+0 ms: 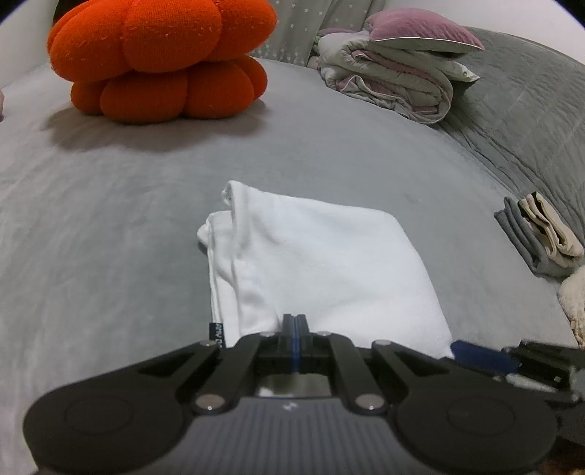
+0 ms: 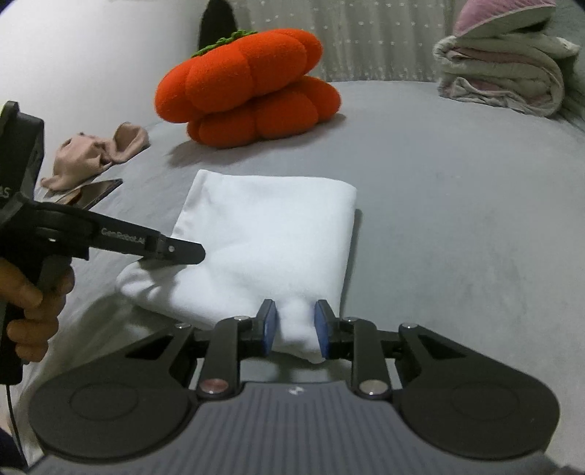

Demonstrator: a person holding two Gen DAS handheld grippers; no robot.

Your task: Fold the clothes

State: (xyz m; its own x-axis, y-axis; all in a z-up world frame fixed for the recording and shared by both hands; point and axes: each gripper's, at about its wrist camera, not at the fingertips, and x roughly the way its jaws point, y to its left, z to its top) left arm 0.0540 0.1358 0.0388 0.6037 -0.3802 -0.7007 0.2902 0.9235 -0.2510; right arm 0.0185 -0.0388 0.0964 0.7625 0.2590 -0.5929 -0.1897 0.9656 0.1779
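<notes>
Your left gripper (image 1: 295, 321) has its jaws pressed together at the near edge of the white garment (image 1: 321, 263); whether any cloth is pinched between them you cannot tell. From the right wrist view the same gripper (image 2: 190, 254) lies over the garment's near left corner, and its black arm reads "GenRobot.AI" in pale letters. Your hand (image 2: 33, 314) wraps its grip.

Your right gripper (image 2: 292, 325) has its jaws apart, blue pads straddling a soft bulge of the white garment (image 2: 270, 234) at its near edge, with the cloth between them but not squeezed.

The garment is a folded, roughly square piece of smooth knit, lying flat on the grey bed (image 2: 457, 219), whose cover looks short-napped and velvety. A small dark tag (image 1: 217, 332) with unreadable lettering sticks out at the garment's near left corner.

To the right lies a small folded stack (image 1: 541, 237) of grey and beige cloth. To the left a crumpled tan garment (image 2: 95, 157) sits by the bed's edge.

Farther back is a lobed orange pumpkin cushion (image 2: 252, 91) with a green crocheted top, and a rolled quilt (image 1: 395, 80) under a mauve pillow (image 1: 420, 31).
</notes>
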